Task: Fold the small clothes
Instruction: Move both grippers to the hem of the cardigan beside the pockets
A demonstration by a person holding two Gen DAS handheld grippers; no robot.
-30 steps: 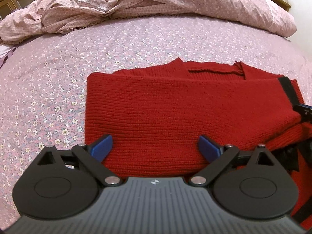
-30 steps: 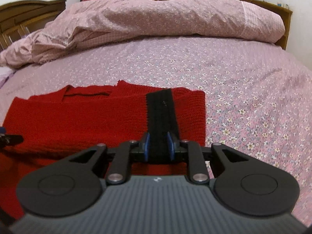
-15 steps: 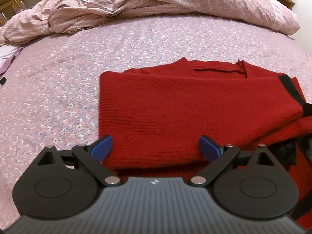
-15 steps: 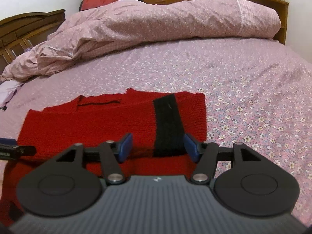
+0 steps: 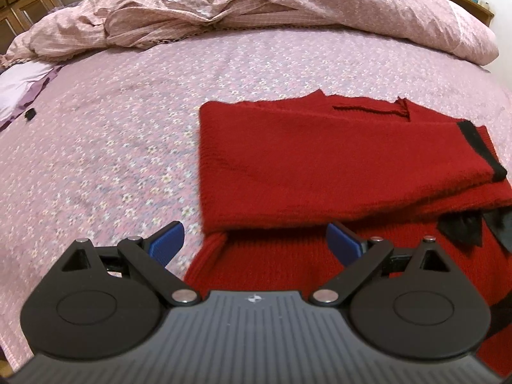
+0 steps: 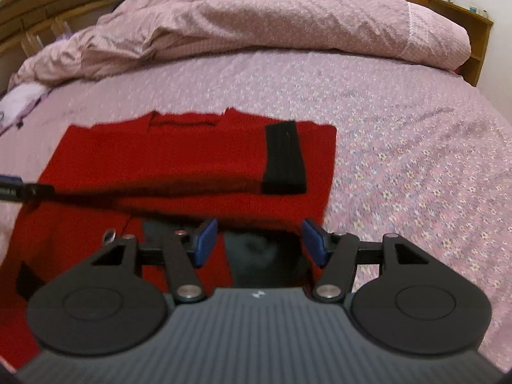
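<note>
Both the left claw (image 5: 254, 243) and right claw (image 6: 259, 240) are hanging open and empty over a red sweater (image 5: 320, 160) lying half-folded on the bed (image 5: 128, 128), whose loose sleeve (image 6: 198, 163) risks sliding undone.

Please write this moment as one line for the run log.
stage: sleeve folded across red sweater | black cuff lies flat | left gripper: open, empty | right gripper: open, empty

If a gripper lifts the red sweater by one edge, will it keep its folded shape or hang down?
The sweater is probably floppy: its knit already sags where the sleeve lies across it. The fold would likely fall open, since nothing pins it. The thick ribbing suggests it is not slippery.
</note>
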